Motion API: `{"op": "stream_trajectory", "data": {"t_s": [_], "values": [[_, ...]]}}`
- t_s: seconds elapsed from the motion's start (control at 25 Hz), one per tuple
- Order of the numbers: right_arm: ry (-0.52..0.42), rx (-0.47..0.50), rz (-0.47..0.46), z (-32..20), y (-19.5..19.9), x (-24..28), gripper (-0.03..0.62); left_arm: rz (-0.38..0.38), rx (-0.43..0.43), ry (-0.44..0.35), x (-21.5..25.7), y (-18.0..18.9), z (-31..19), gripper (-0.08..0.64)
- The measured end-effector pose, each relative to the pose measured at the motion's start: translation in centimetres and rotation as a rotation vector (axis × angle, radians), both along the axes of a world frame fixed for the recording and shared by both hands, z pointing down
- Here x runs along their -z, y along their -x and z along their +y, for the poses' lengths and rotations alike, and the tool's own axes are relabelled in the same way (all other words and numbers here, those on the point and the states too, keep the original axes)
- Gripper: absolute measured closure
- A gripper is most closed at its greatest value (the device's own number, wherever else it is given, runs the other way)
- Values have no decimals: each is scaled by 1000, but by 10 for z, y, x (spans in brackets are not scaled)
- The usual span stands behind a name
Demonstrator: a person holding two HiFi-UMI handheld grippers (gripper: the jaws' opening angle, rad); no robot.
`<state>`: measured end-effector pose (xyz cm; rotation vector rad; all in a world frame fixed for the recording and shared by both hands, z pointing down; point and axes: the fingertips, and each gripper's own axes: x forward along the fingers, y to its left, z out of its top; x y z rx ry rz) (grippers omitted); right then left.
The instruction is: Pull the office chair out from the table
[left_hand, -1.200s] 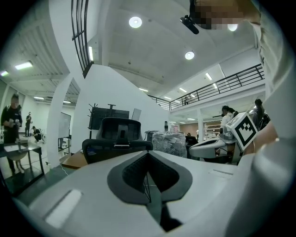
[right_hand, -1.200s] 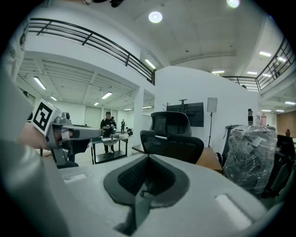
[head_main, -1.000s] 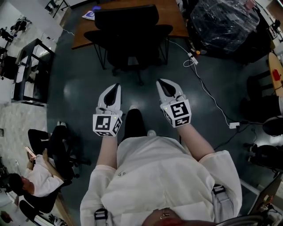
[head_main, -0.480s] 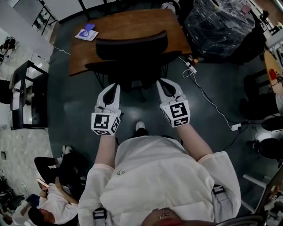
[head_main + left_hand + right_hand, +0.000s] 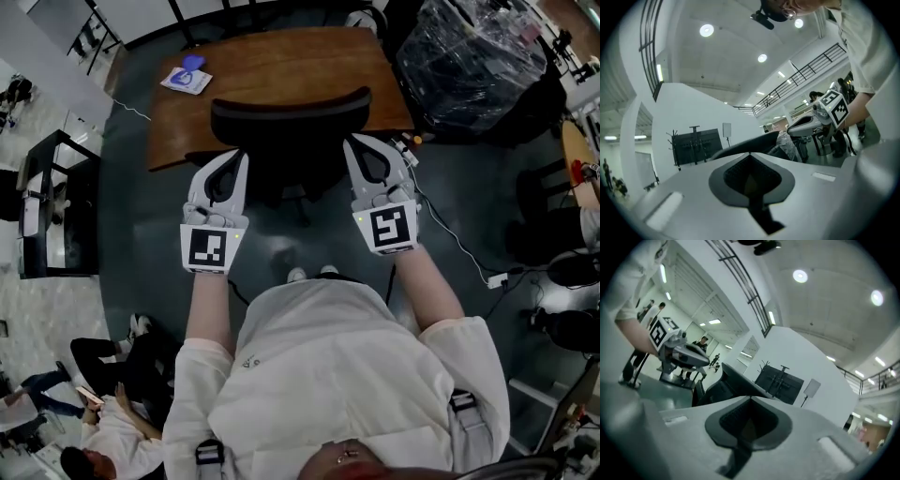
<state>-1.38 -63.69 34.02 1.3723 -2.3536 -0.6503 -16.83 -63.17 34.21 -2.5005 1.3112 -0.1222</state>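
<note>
The dark floor (image 5: 141, 216) fills most of the head view. On it, at the upper middle of the frame, stands a brown wooden worktop (image 5: 281, 61). To its right, in the upper right corner, there is a big bundle (image 5: 469, 56) wrapped in clear plastic.

The black office chair (image 5: 291, 111) is pushed against the near edge of the worktop. Its curved backrest faces the person and its seat is partly under the wood.

The person (image 5: 328, 375), in a white shirt, stands at the lower middle of the frame with both arms held forward.

The left claw (image 5: 236, 157) is just left of the backrest and the right claw (image 5: 360, 142) is just right of it, both pointing toward the worktop. From above I cannot tell if the tips touch the chair. Each claw is clenched, the two jaws pressed together with nothing between them. In both gripper views the chair shows beyond the tips.

A thin cable (image 5: 450, 230) runs over the floor at the right. A small blue and white paper (image 5: 186, 77) lies on the upper left part of the worktop.
</note>
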Motion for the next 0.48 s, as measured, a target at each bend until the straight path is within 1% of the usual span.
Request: {"op": "stream_trajectory", "data": {"t_s": [0.08, 0.12, 0.16, 0.24, 0.28, 0.36, 0.44, 0.48], "values": [[-52, -3, 133, -8, 4, 10, 600, -113, 15, -60, 17, -1, -6, 543], [-77, -6, 194, -12, 6, 12, 516, -176, 25, -80, 21, -2, -10, 543], [-102, -7, 252, -16, 8, 12, 450, -238, 36, -94, 22, -3, -15, 504], [-141, 0, 348, -25, 13, 11, 384, -365, 53, -123, 23, -4, -26, 366], [-147, 8, 384, -30, 16, 9, 352, -439, 56, -136, 22, -5, -31, 317], [-134, 35, 426, -39, 20, 5, 328, -598, 49, -162, 20, -10, -41, 261], [-108, 80, 452, -47, 24, 0, 327, -737, 35, -196, 19, -15, -49, 250], [-90, 110, 468, -50, 26, -4, 327, -784, 23, -211, 19, -18, -52, 252]]}}
